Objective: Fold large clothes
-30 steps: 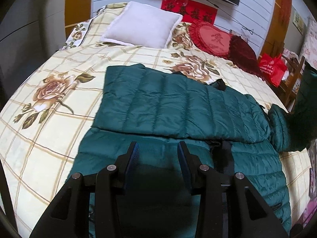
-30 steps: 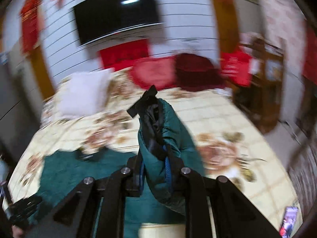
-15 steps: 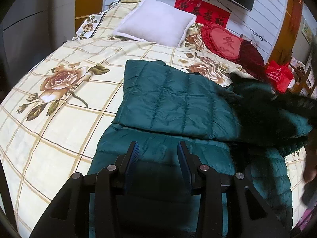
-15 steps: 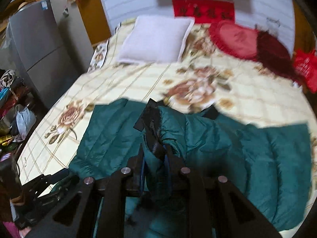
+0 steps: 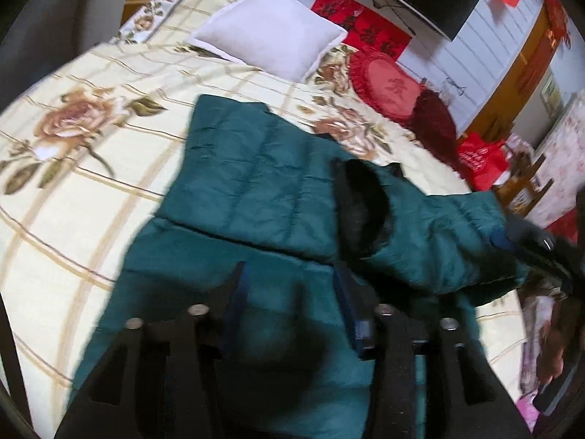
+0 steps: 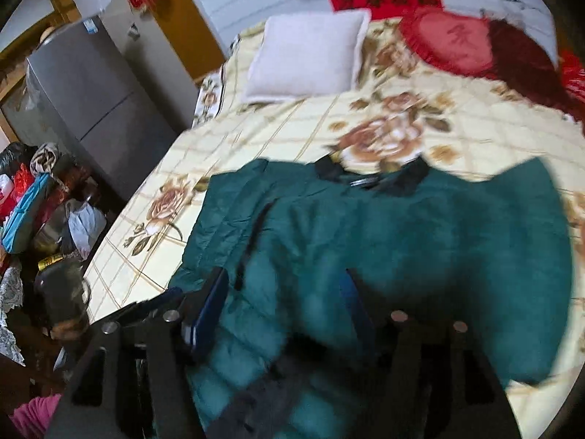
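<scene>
Tongs: left tongs (image 5: 290, 289) and right tongs (image 6: 289, 292) both spread wide, empty, above one green jacket (image 5: 256, 183) on the bed (image 5: 91, 153).

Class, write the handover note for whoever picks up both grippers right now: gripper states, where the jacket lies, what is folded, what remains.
Left gripper: jaws open, empty, above the jacket's near hem.
Right gripper: jaws open, empty, over the jacket's body.
Green puffer jacket: lies on the floral bedspread, collar toward the white pillow.
Done: one sleeve lies folded across the body; the other sleeve, dark cuff showing, lies over it, bunched rather than flat.
Left: flatten that sleeve, then probably fold the body in half.
</scene>
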`<state>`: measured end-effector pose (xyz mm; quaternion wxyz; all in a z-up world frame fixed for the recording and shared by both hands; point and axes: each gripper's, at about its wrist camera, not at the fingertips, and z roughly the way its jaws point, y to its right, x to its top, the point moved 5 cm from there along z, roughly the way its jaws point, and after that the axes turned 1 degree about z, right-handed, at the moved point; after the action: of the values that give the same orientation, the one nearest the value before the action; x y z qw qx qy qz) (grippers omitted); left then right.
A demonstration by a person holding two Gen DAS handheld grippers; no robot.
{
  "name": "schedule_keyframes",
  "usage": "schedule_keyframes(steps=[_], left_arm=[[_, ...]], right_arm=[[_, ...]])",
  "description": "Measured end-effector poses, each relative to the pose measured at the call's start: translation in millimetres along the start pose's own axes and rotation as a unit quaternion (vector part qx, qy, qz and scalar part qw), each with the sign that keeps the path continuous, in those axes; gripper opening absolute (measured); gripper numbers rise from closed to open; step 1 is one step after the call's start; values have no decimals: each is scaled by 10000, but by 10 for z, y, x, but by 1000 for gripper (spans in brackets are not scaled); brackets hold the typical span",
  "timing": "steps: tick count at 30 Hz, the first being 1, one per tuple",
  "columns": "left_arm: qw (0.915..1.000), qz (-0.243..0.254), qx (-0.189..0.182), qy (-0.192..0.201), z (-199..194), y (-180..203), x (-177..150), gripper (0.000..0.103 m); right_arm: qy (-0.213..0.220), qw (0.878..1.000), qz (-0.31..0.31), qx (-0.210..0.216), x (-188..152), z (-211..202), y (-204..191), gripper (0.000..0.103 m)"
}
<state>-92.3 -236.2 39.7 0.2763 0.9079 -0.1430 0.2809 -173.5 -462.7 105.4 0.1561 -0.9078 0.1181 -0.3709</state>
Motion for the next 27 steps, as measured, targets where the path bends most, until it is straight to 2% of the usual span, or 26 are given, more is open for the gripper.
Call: schedule_keyframes(steps=[5, 10, 12, 13, 16, 19, 22, 25, 27], left_arm=[[9987, -335, -357, -132, 194, 273, 78, 66], [9988, -209, -272, -351, 526, 595, 115, 65], [9988, -152, -259, -397, 599, 657, 129, 41], [9989, -73, -315, -340, 584, 699, 163, 33], [9994, 213, -191, 181, 339, 736, 354, 30], [9969, 404, 70, 672, 57, 637, 602, 30], [9944, 379, 370, 919, -72, 377, 807, 30], [9935, 309, 626, 902, -42, 83, 885, 30], [9939, 296, 753, 743, 71, -66, 835, 30]], right_arm=[[204, 9993, 148, -269, -181, -545, 416, 72], [235, 9967, 498, -596, -327, -773, 861, 72], [311, 9956, 620, -634, -338, -826, 965, 72], [373, 9950, 663, -644, -338, -855, 1001, 72], [557, 9918, 642, -959, -287, -911, 1074, 72], [771, 9886, 673, -1101, -181, -886, 1117, 72], [822, 9880, 762, -1060, -42, -716, 1142, 71], [615, 9897, 676, -1102, 45, -390, 1109, 70], [405, 9910, 609, -1117, 61, -122, 1083, 68]])
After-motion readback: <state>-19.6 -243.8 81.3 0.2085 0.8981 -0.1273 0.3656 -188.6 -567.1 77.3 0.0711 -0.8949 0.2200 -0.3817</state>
